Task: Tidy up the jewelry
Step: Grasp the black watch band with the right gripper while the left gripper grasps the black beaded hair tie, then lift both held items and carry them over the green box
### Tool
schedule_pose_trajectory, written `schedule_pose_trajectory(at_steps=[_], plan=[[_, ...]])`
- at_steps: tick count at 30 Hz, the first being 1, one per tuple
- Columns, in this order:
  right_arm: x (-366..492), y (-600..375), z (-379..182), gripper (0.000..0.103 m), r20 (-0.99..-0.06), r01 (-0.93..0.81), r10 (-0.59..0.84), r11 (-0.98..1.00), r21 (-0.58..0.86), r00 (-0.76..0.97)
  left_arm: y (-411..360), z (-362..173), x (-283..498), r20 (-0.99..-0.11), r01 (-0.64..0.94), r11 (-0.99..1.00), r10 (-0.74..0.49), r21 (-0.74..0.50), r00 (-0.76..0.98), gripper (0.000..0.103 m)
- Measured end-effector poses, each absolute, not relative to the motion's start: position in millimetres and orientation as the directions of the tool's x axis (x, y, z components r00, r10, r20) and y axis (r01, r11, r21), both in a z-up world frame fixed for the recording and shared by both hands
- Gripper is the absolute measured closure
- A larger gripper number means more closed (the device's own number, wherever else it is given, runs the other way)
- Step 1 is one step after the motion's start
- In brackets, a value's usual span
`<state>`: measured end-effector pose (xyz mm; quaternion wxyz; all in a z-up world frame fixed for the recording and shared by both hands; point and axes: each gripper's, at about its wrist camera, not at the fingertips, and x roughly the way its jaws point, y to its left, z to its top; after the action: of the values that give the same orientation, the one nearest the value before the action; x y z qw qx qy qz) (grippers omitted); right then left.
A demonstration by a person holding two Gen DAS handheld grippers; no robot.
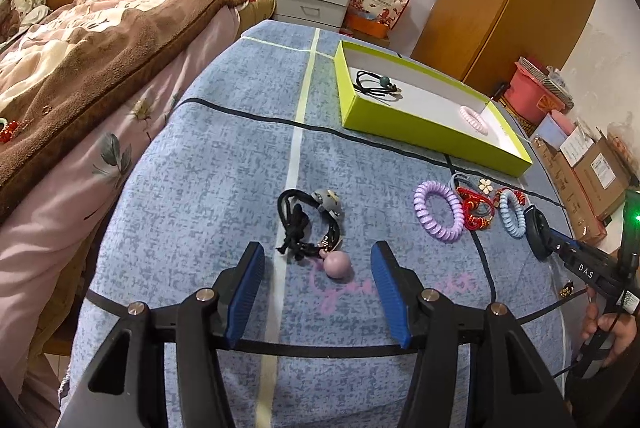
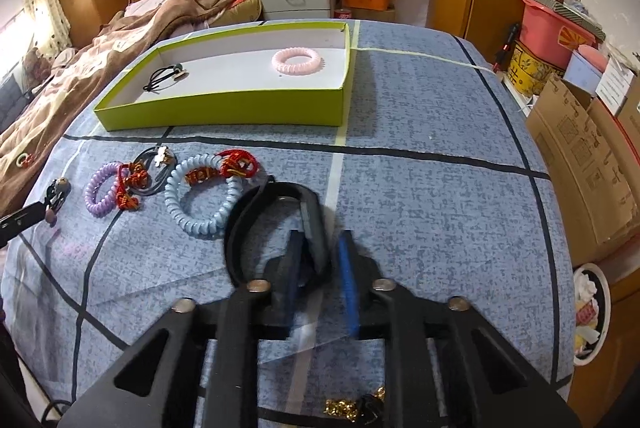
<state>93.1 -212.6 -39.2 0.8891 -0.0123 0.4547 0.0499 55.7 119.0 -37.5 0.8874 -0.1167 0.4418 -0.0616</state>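
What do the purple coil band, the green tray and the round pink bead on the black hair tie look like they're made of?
Purple coil band: glossy plastic, likely; it shows shiny highlights on its spiral turns.
Green tray: matte cardboard, seemingly, with thin folded walls and a white inside.
Pink bead: smooth and matte, maybe plastic or wood; I can't tell which.

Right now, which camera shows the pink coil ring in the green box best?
The right wrist view: the pink coil ring lies whole on the floor of the green box. In the left wrist view the box wall hides its lower part, near the far corner.
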Motion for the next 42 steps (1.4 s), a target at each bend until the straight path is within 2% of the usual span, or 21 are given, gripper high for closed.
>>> schedule_pose_trajectory(at_steps=[23, 25, 27, 32, 38, 42], plan=[[86, -216, -32, 0.090, -0.794, -0.069, 0.090, 0.996, 0.061, 0.602, 108, -42, 87, -0.791, -0.008, 0.991, -0.104, -0.136, 0.603, 0.046], [86, -216, -32, 0.090, -0.793, -0.071, 0.093, 0.995, 0.063, 0.602, 105, -42, 88, -0.793, -0.012, 0.994, -0.081, -0.110, 0.604, 0.049], [86, -214, -32, 0.090, -0.792, -0.072, 0.096, 0.995, 0.065, 0.602, 104, -42, 88, -0.794, -0.018, 0.997, -0.051, -0.079, 0.606, 0.062], [86, -212, -32, 0.090, -0.793, -0.075, 0.100, 0.995, 0.068, 0.602, 108, -41, 87, -0.793, -0.016, 0.996, -0.057, -0.084, 0.606, 0.080], [86, -212, -31, 0.090, -0.790, -0.074, 0.100, 0.995, 0.069, 0.605, 110, -40, 84, -0.788, -0.009, 0.994, -0.077, -0.104, 0.611, 0.091], [86, -214, -29, 0.090, -0.784, -0.069, 0.101, 0.995, 0.074, 0.612, 108, -37, 81, -0.780, 0.006, 0.993, -0.097, -0.119, 0.618, 0.094]])
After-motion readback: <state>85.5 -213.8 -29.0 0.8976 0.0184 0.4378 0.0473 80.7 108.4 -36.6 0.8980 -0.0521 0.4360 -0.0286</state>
